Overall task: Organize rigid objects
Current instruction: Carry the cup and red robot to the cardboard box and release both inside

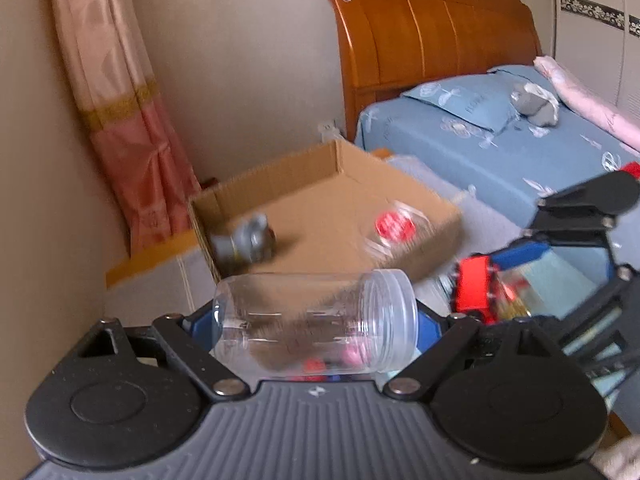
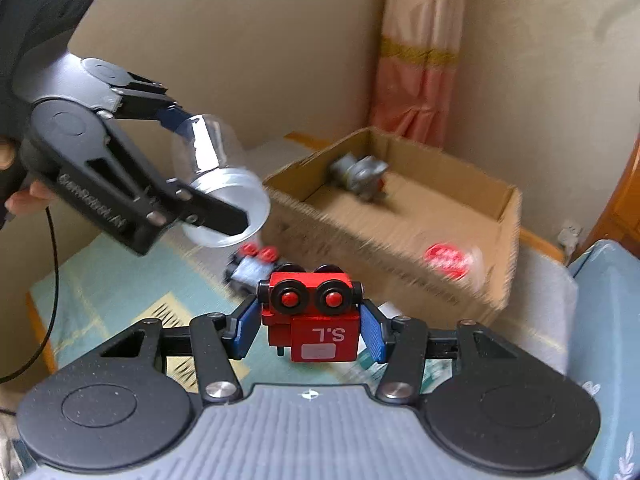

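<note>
My left gripper [image 1: 316, 320] is shut on a clear plastic jar [image 1: 316, 320], held sideways with its open mouth to the right; both also show in the right wrist view, the gripper [image 2: 200, 176] and the jar [image 2: 216, 176]. My right gripper [image 2: 310, 330] is shut on a red toy train engine [image 2: 312, 312] marked "S.L"; it also shows in the left wrist view [image 1: 474, 290]. An open cardboard box [image 1: 400, 184] ahead holds a grey toy [image 1: 248, 240] and a clear jar with a red lid [image 1: 396, 224].
A blue-grey toy car with red wheels [image 2: 250, 266] lies on the light blue mat [image 2: 120, 280] in front of the box. A bed with blue sheets [image 1: 520, 140] and wooden headboard [image 1: 420, 32] stands right. A pink curtain [image 1: 120, 120] hangs behind.
</note>
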{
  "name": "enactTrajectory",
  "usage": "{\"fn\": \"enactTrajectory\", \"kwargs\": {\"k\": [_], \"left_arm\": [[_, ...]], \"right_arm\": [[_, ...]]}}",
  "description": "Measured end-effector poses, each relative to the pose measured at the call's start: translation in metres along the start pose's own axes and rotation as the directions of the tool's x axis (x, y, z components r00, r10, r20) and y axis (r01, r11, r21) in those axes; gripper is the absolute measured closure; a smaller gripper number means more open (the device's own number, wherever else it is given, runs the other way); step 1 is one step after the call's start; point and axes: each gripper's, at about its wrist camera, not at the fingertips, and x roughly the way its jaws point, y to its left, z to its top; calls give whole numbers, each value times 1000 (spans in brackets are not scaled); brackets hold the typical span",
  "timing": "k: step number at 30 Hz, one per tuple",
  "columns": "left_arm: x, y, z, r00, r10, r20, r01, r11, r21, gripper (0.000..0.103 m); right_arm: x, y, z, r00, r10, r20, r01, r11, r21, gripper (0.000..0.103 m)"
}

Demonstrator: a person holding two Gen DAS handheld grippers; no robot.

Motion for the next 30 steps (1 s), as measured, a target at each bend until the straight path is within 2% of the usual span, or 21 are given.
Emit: {"fn": "enactTrajectory", "kwargs": {"k": [4,7,10,13,20,30], "left_arm": [[23,8,21,1000,-11,1,11,1000,-26,13],[40,12,30,1000,6,-4,-6,999,-41,13],[54,18,33,999,35,-12,-36,997,-74,8],[62,26,31,999,16,-36,-20,993,-115,8],[56,28,17,998,-22,-51,15,990,-142,4],[39,33,-5,998,-45,-44,36,983,-179,4]], "right_arm": [[-3,-19,15,999,-37,24,37,999,14,45],[-2,-33,26,997,-63,38,62,998,27,45],[0,-45,36,995,-86,46,85,996,30,45],[4,-55,45,993,-109,50,107,994,34,45],[13,-75,55,991,-126,39,123,991,58,45],[54,-106,81,989,-145,-18,147,984,105,45]]}}
